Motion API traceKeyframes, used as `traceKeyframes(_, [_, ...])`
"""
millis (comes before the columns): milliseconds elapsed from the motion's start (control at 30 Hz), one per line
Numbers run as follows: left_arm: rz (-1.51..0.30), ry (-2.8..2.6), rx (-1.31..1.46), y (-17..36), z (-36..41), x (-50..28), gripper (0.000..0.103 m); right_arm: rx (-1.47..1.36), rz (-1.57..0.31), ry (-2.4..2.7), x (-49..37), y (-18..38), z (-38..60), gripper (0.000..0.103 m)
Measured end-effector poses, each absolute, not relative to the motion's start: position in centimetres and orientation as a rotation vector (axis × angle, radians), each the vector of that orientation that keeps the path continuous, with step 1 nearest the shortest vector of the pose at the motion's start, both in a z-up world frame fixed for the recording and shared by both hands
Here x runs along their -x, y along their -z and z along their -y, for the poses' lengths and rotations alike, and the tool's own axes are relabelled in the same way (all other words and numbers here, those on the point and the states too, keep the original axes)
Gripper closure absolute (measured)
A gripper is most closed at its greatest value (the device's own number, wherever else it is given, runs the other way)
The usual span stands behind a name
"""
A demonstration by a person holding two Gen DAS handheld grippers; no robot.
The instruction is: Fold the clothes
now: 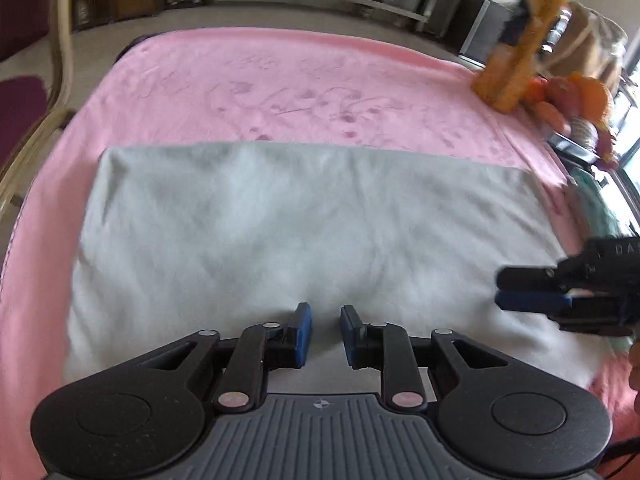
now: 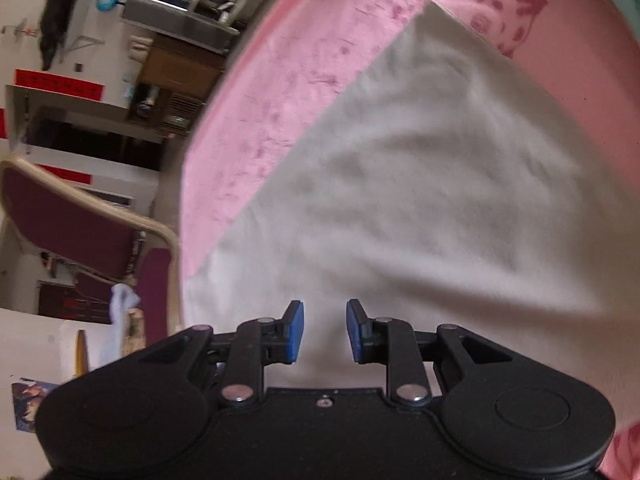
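Here a pale grey cloth (image 1: 296,232) lies flat, lightly creased, across the near half of the pink-covered table (image 1: 280,80). Left gripper (image 1: 325,322) and right gripper (image 2: 325,318) hover narrowly parted, empty. Only the left view shows orange toys (image 1: 560,92) at the far right corner.

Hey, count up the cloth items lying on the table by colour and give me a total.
White: 1, folded garment
Pink: 1, blanket covering the table
Pale green: 1, cloth at the right edge
Total: 3
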State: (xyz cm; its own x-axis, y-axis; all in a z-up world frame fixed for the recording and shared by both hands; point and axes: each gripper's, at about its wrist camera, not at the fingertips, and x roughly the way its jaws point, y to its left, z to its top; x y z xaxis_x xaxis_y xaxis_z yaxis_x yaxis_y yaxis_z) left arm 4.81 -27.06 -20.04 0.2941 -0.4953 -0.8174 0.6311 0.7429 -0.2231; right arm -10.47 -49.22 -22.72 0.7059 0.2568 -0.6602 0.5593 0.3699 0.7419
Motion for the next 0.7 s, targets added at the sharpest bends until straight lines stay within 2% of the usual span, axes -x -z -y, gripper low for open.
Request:
traceKeyframes(100, [-1.057,0.665,-0.075,19.9,24.7,-5.9,0.086,-1.256,-0.751,0.353,12.8,22.8,50.9,0.099])
traceKeyframes(167, [-1.064,0.583,-0.042,19.7,22.7,-6.4,0.09,-1.284,-0.71,0.44,14.4,22.8,52.1,0.099])
traceKeyframes(200, [-1.067,0.545,-0.036,19.6,21.8,-6.6,0.09,-1.281,-0.684,0.495,15.4,22.7,52.7,0.103])
traceKeyframes(333, [-1.044,0.352,-0.067,19.3,18.9,-6.9,0.09,-1.251,-0.595,0.75,19.7,22.0,54.6,0.103])
traceKeyframes(467, [-0.98,0.161,-0.191,18.9,17.8,-6.2,0.088,-1.221,-0.559,0.818,21.6,21.6,54.4,0.101])
traceKeyframes(533, [-0.976,0.143,-0.21,18.7,17.4,-5.4,0.088,-1.19,-0.557,0.809,21.9,20.8,53.4,0.096])
traceKeyframes(600, [-0.963,0.183,-0.197,18.2,17.2,-4.2,0.087,-1.157,-0.556,0.79,22.2,19.9,52.2,0.086])
traceKeyframes(700, [-0.941,0.293,-0.171,17.5,17.2,-2.5,0.085,-1.14,-0.555,0.694,22.3,19.0,51.0,0.085])
